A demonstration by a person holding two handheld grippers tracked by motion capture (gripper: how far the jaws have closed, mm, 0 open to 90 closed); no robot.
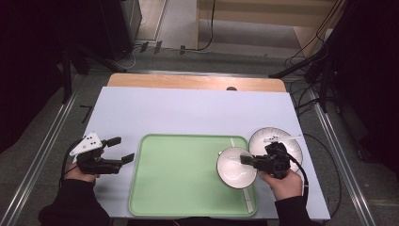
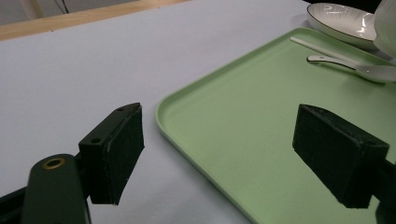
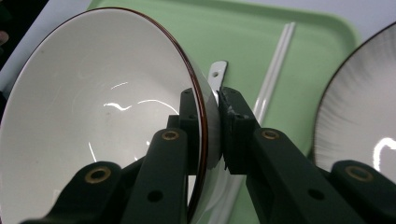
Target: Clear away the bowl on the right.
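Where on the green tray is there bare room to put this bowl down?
The tray is bare across its left and middle, from its left rim to the bowl held in the right claw. The right side is crowded: spoon and chopsticks lie there, and the plate sits just off the tray's right rim.

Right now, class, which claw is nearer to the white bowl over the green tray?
Right. The right claw is clamped on the white bowl by its rim. The left claw is open over the table, off the green tray's far edge.
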